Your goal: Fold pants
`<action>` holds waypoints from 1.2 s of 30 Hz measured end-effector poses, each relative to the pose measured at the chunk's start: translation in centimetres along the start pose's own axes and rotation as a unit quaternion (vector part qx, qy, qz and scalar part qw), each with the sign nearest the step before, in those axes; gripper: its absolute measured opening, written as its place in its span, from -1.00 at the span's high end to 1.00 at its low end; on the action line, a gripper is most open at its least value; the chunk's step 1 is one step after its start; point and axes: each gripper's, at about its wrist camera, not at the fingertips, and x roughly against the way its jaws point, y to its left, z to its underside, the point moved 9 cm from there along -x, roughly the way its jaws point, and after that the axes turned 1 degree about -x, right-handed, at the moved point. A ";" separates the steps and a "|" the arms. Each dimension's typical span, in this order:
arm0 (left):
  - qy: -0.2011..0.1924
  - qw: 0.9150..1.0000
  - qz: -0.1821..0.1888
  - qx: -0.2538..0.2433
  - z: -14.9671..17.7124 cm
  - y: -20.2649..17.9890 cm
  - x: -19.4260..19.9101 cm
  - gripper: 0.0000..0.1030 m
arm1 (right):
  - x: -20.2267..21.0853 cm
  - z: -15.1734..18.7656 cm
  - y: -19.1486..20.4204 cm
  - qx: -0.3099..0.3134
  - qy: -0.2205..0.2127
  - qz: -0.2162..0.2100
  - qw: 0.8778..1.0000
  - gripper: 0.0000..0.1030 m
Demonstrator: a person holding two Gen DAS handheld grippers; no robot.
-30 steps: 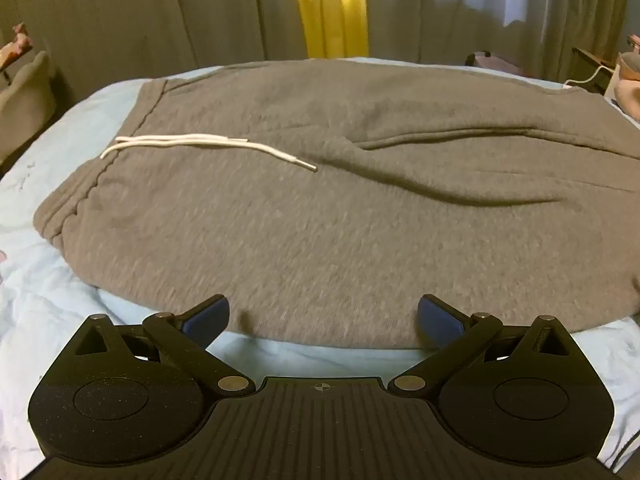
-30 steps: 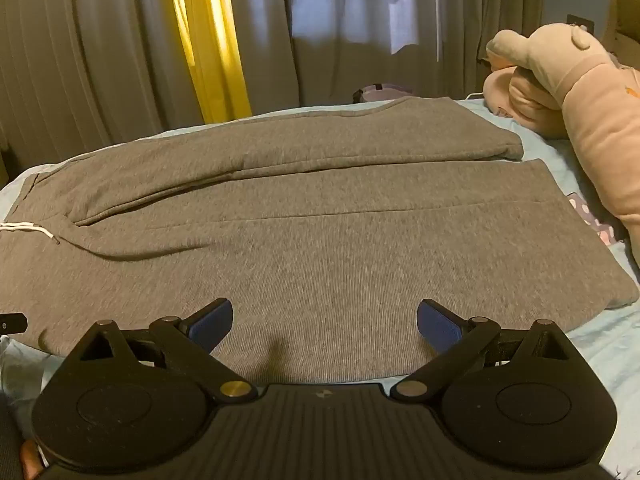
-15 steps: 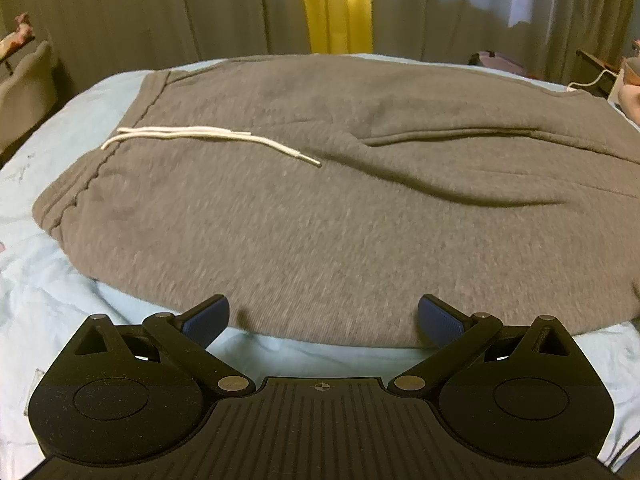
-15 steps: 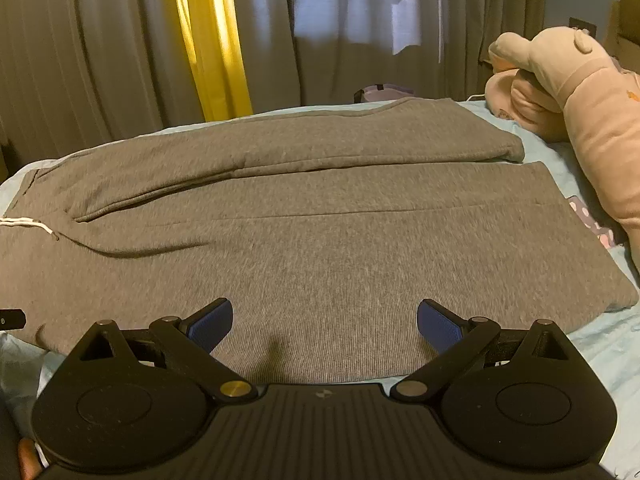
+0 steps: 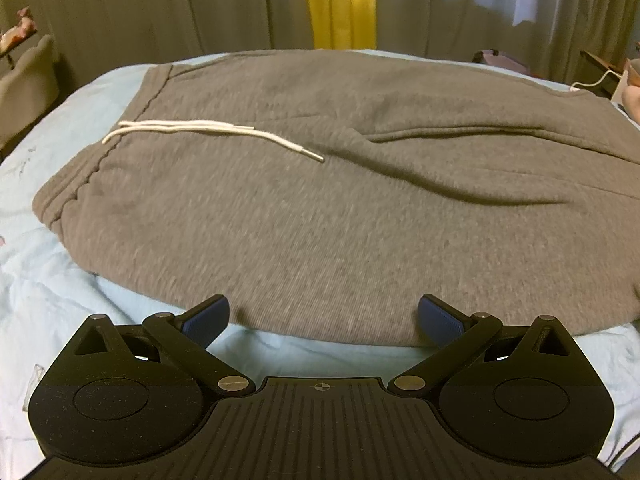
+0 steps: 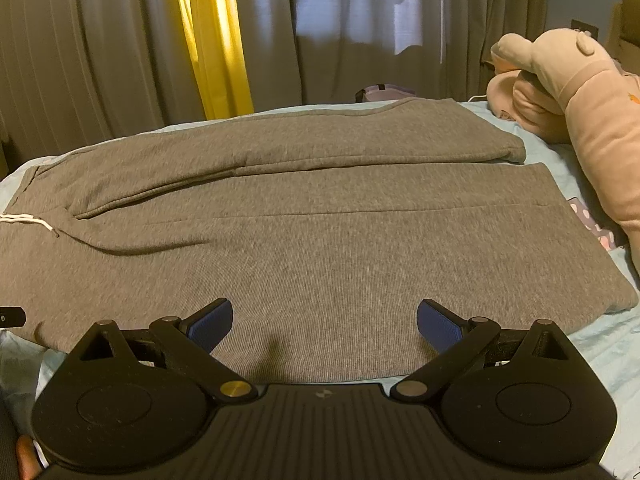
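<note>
Grey sweatpants [image 5: 320,208] lie flat across a light blue bed [image 5: 48,304], waistband to the left, legs running right. A white drawstring [image 5: 208,132] rests on the waist area. In the right wrist view the same pants [image 6: 320,232] show both legs side by side, their hems near the right. My left gripper [image 5: 323,318] is open, hovering at the pants' near edge by the hip. My right gripper [image 6: 325,322] is open too, just above the near leg's front edge. Neither holds any cloth.
A large pink plush toy [image 6: 576,108] lies along the bed's right side beside the leg hems. Grey and yellow curtains [image 6: 216,36] hang behind the bed. A patterned item [image 6: 592,226] peeks out under the plush. Bare blue sheet [image 5: 36,332] shows at the near left.
The left wrist view has drifted slightly left and closer, so the waistband sits further right in frame. The right view is almost unchanged. Both grippers stay open.
</note>
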 end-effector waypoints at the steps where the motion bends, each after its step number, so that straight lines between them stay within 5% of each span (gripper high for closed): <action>1: 0.001 1.000 0.000 0.000 -0.1 0.0 -0.1 -1.00 | 0.0 0.0 0.0 0.000 0.000 0.000 1.000 -0.92; 36: 0.008 1.000 0.001 0.002 0.0 0.2 -0.2 -1.00 | -0.3 0.4 0.1 0.002 0.004 0.001 1.000 -0.92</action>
